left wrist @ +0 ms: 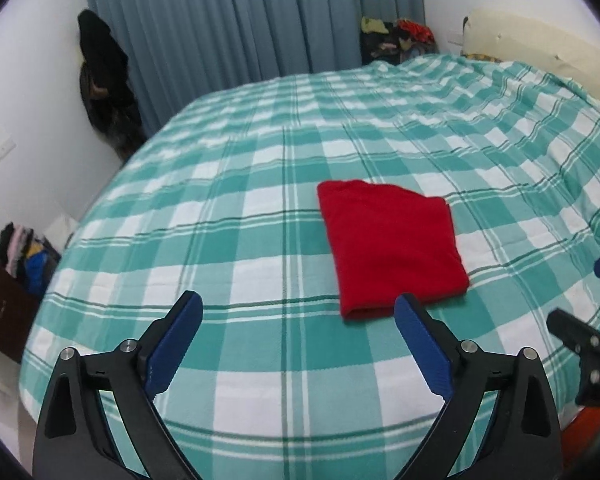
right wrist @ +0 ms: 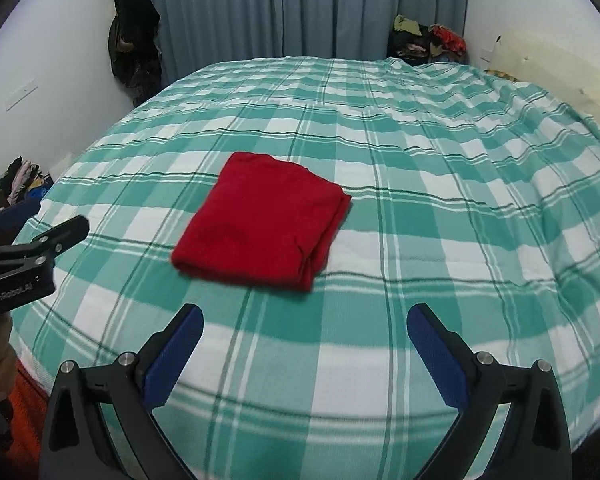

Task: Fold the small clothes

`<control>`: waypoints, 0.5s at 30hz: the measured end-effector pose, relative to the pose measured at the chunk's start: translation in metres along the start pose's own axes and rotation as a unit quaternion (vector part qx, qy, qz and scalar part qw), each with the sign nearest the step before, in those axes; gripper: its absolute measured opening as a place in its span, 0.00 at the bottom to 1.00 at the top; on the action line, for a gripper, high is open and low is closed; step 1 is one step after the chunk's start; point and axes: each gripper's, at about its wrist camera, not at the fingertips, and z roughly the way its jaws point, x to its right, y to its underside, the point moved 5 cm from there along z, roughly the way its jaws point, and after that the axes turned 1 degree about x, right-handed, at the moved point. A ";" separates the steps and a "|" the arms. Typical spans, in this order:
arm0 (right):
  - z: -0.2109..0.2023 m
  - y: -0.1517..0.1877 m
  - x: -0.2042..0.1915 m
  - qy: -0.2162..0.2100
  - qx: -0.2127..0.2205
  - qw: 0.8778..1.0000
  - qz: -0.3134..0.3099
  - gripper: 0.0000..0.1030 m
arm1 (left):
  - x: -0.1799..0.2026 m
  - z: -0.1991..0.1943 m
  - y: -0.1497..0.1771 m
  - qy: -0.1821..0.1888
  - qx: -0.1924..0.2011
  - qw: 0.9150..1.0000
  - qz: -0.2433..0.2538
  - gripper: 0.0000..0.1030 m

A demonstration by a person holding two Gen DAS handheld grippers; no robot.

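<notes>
Far left, beside the bed: a low pile of mixed coloured clothes on a dark brown box (left wrist: 14, 268), probably waiting for folding or already sorted, cannot tell which. Above it, in the corner: dark black garments hanging on the white wall (left wrist: 104, 80), next to long grey-blue pleated curtains (left wrist: 252, 16). Nearer, low in the left wrist view: the left gripper with black arms and blue pads (left wrist: 298, 316), jaws wide apart, nothing between them, only one pad tip lying over the near edge of the cloth in the picture, held above the bed. In the middle: a wide bed covered with a teal and white checked blanket (left wrist: 220, 200), used here as the folding surface, flat and soft. On it, near the front edge: the small red knitted garment (left wrist: 392, 240), folded into a neat rectangle, layers visible at its right side in the right wrist view (right wrist: 260, 216), lying free, touched by no jaw; the fold seems finished. More to the right: the right gripper, same black and blue build (right wrist: 304, 322), jaws fully apart as well, empty, just beside the garment. Far right behind: another heap of crumpled colourful clothes (right wrist: 428, 42) in the corner and a cream padded headboard (left wrist: 540, 48). Nothing standing between grippers and garment; path free for lifting it away.
</notes>
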 end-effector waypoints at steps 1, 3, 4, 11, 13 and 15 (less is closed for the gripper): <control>-0.006 0.004 -0.002 0.005 -0.001 1.000 -0.001 0.99 | 0.000 -0.005 0.002 -0.005 0.002 1.000 0.001 0.96; -0.020 0.016 -0.005 0.021 -0.004 1.000 -0.001 1.00 | -0.002 -0.016 0.015 -0.009 -0.004 1.000 0.003 0.96; -0.026 0.022 -0.006 0.025 -0.007 1.000 0.000 1.00 | -0.003 -0.020 0.020 -0.009 -0.009 1.000 0.004 0.96; -0.067 0.086 -0.026 0.002 -0.050 0.999 0.011 1.00 | -0.020 -0.050 0.092 0.030 -0.095 0.995 0.008 0.96; -0.080 0.102 -0.030 0.001 -0.058 0.998 0.008 1.00 | -0.021 -0.061 0.106 0.038 -0.109 0.993 0.016 0.99; -0.088 0.109 -0.032 -0.003 -0.061 0.998 0.005 1.00 | -0.019 -0.070 0.115 0.042 -0.119 0.992 0.026 0.99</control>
